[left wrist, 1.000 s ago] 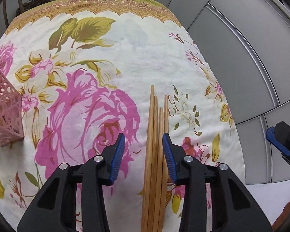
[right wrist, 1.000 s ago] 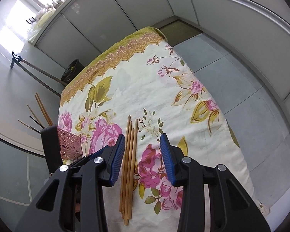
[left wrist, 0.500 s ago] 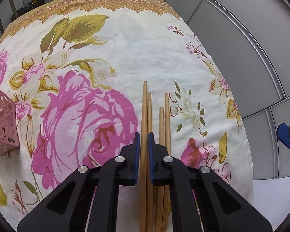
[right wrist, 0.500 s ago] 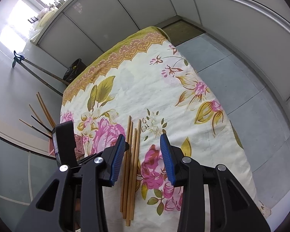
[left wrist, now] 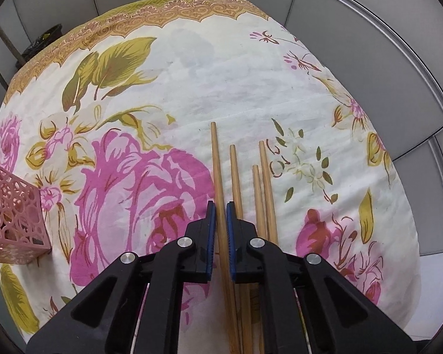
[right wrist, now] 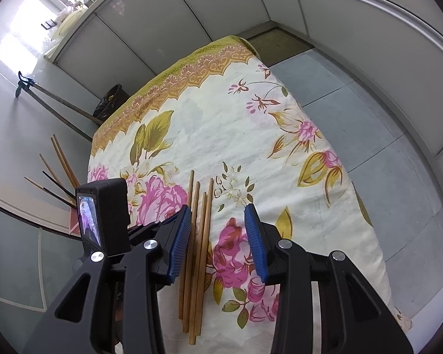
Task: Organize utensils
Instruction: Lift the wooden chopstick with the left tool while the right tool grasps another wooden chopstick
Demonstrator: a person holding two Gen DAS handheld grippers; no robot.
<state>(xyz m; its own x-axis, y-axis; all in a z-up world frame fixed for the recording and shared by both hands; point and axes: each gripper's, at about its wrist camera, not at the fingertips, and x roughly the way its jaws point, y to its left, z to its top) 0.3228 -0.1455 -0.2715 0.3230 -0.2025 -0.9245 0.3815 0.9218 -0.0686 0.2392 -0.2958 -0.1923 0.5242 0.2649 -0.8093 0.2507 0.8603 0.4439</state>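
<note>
A pink lattice holder (left wrist: 13, 218) stands at the cloth's nine o'clock edge; its contents are too dim to tell. The floral tablecloth (left wrist: 192, 73) covers the table, grey panelled walls (right wrist: 168, 26) behind. Four wooden chopsticks (left wrist: 252, 188) lie side by side, pointing to twelve o'clock. The left gripper (left wrist: 218, 236) is clenched on the leftmost chopstick (left wrist: 215, 159). The right gripper (right wrist: 218, 242) hangs released above the bundle.

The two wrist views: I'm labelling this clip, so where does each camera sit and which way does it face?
Left wrist: on the left gripper, looking forward and down along jaws closed on one chopstick; pink basket at left.
Right wrist: on the right gripper, higher up, open jaws over the chopsticks; the left gripper's camera shows.
Shared: chopsticks, floral tablecloth.
</note>
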